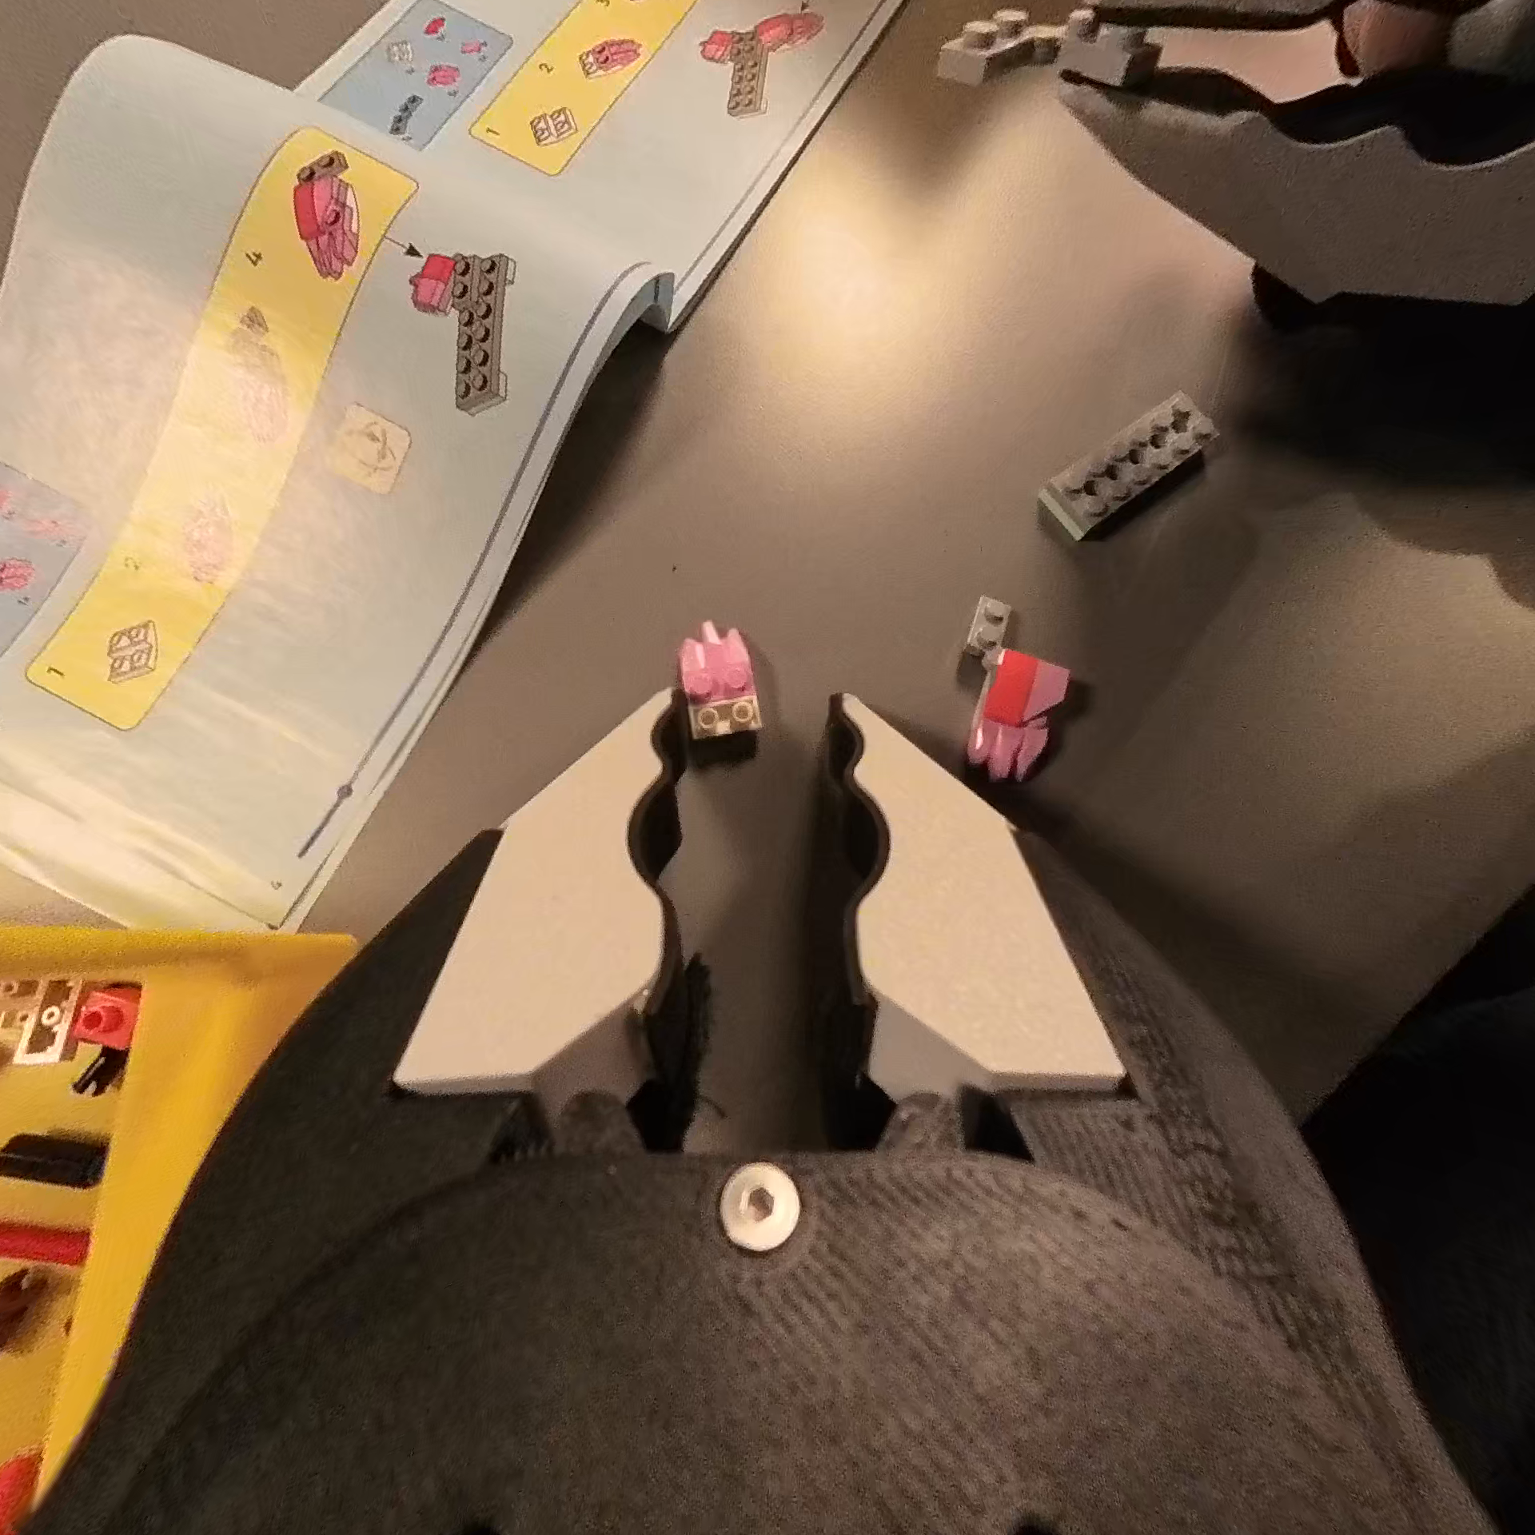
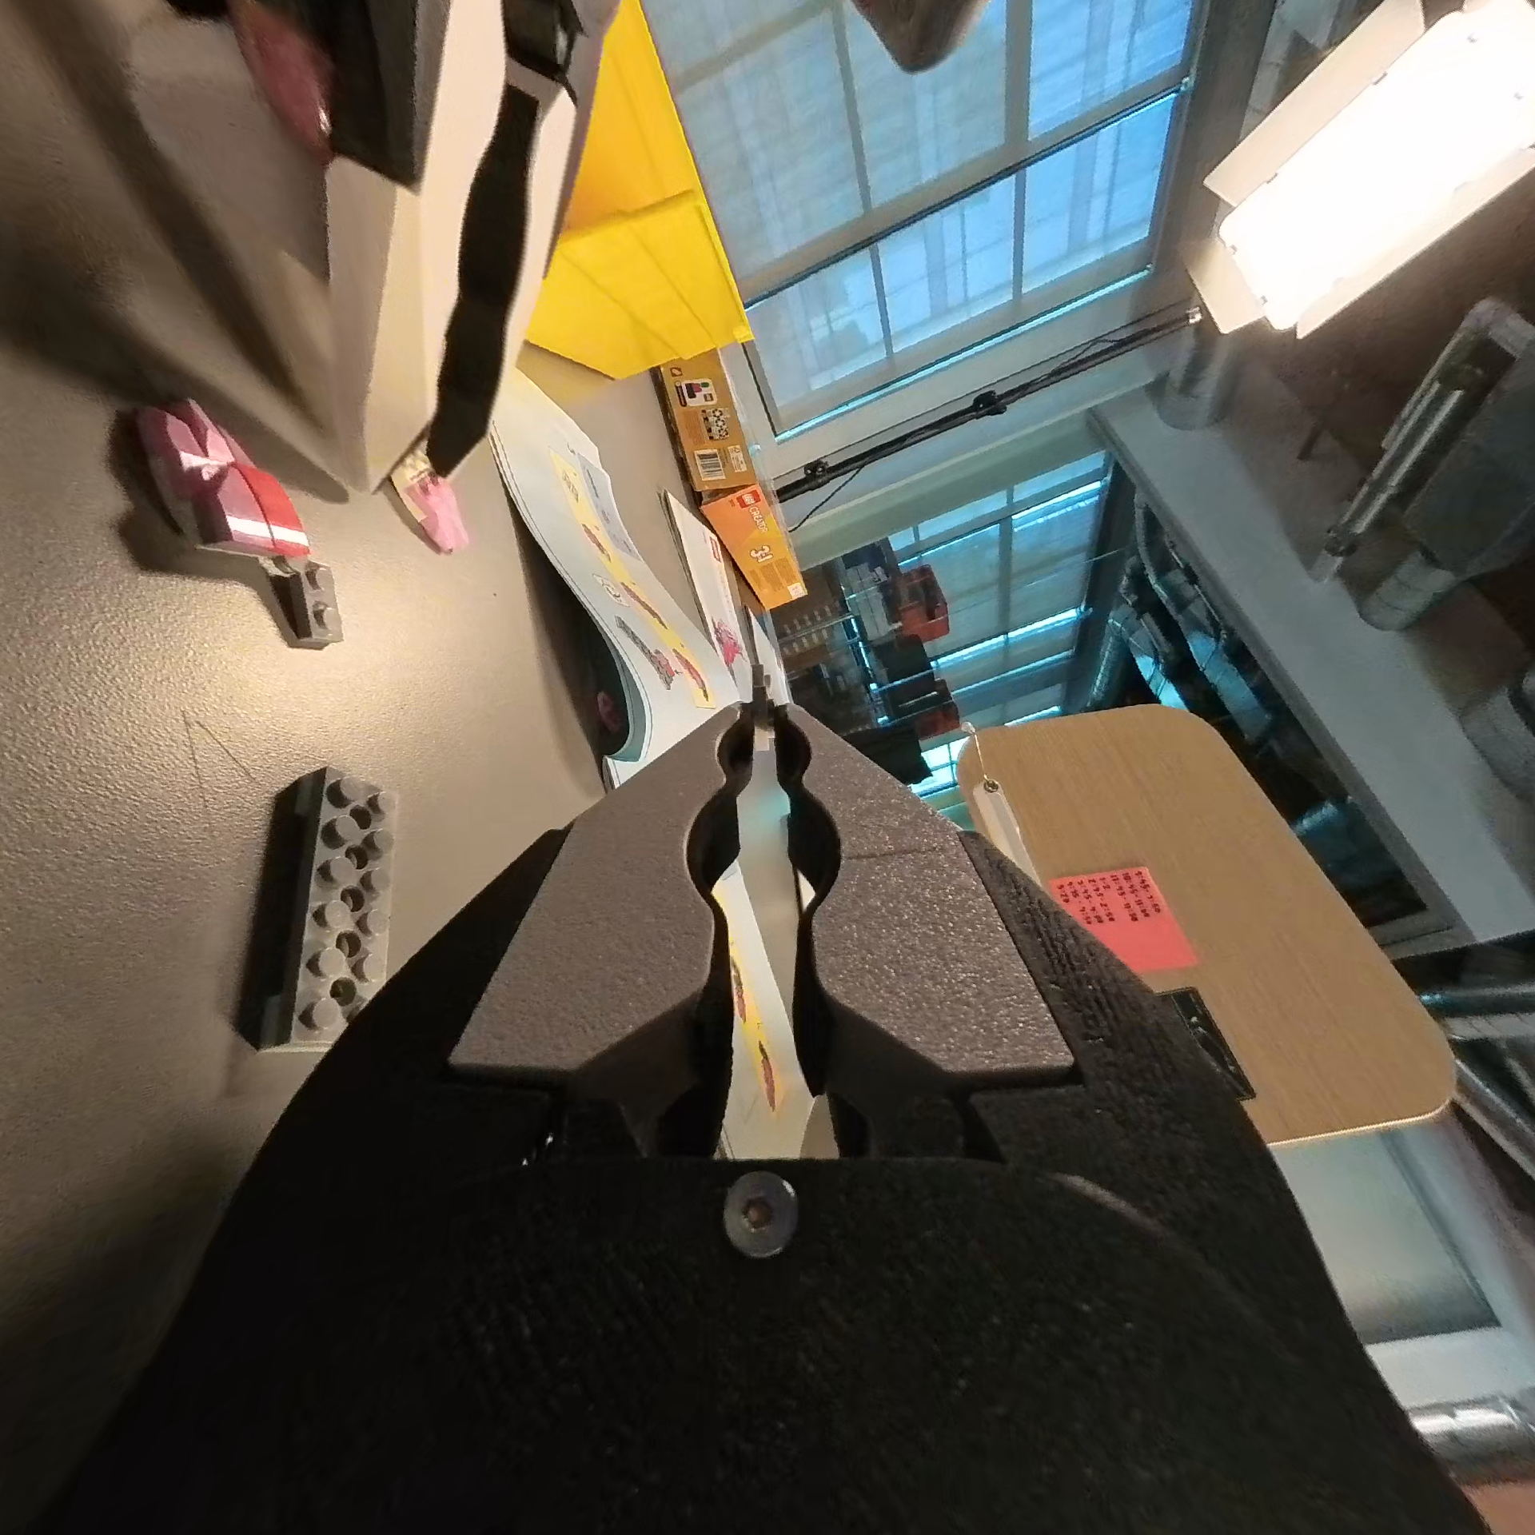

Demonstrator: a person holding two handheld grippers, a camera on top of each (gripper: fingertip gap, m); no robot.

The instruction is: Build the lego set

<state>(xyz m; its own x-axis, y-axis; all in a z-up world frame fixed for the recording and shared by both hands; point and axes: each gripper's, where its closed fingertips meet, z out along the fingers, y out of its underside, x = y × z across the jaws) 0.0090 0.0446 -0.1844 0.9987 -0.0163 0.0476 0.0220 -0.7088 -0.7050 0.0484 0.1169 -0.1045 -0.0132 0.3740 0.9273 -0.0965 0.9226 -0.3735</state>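
— While the open instruction booklet (image 1: 274, 465) fills the table (image 1: 872, 349) to the left, how do the left gripper's (image 1: 752, 714) jaws stand?

— Partly open. A small pink-and-tan brick assembly (image 1: 721, 696) sits between the tips, tight against the left finger (image 1: 656, 723); a clear gap separates it from the right finger, so nothing is gripped.

— And right of that assembly?

— A dark grey studded plate (image 1: 1130, 478) farther off, and nearer, a red-and-pink brick cluster (image 1: 1017, 714) with a little grey plate attached.

— The right gripper (image 2: 758, 716)?

— Nearly shut, its tips pinching a tiny grey stepped piece (image 2: 757, 693), too small to make out well.

— Anything cut off?

— A yellow box (image 1: 166, 1080), near side of the booklet, runs out of frame, its contents blurred.
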